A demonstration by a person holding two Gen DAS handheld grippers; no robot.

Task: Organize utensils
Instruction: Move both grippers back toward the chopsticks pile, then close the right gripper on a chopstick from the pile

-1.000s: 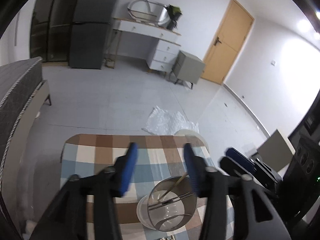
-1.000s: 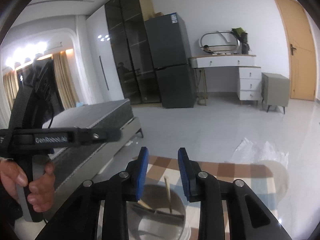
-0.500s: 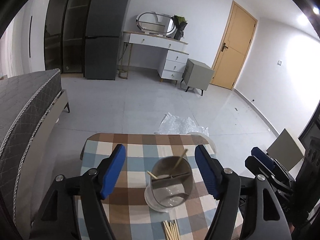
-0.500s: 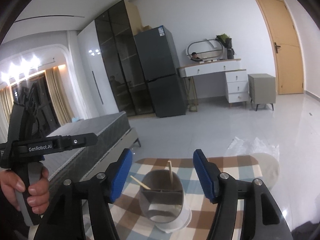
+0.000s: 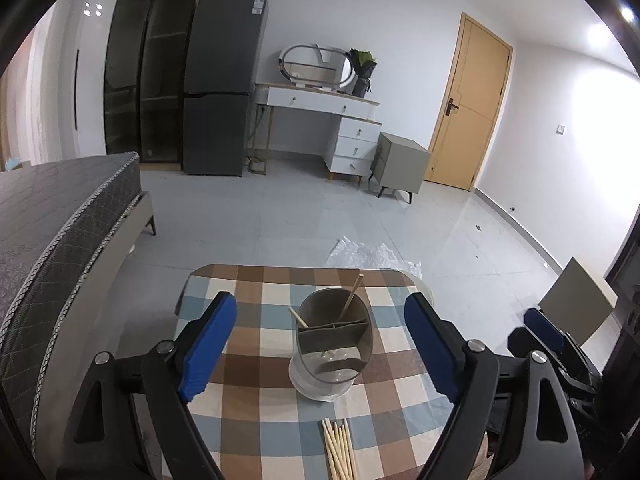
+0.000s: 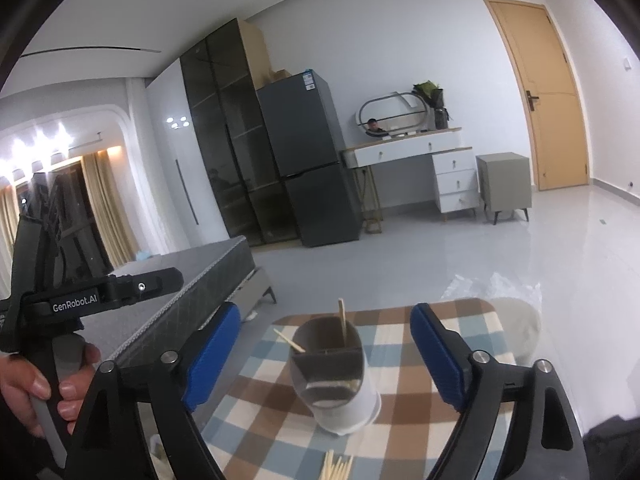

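A grey divided utensil holder (image 5: pixel 332 338) (image 6: pixel 328 364) stands upright on a white base in the middle of the checked tablecloth (image 5: pixel 248 408). Two wooden chopsticks (image 5: pixel 352 296) lean in its compartments. A loose bundle of chopsticks (image 5: pixel 340 448) (image 6: pixel 338 468) lies on the cloth nearer to me. My left gripper (image 5: pixel 320 300) hovers short of the holder, its jaws opening, with nothing between the blue pads. My right gripper (image 6: pixel 325 308) is likewise back from the holder, jaws opening and empty. Its blue finger (image 5: pixel 542 326) shows at the right of the left wrist view.
A grey bed (image 5: pixel 60 220) runs along the table's left side. Crumpled plastic film (image 5: pixel 368 252) lies on the floor past the far edge. A white round object (image 6: pixel 516 320) sits beyond the table's far right corner. A hand (image 6: pixel 36 392) holds the left gripper's handle.
Both grippers have drawn back from the holder and spread their jaws much wider. The holder now sits farther ahead, and the loose chopstick bundle has come into view.
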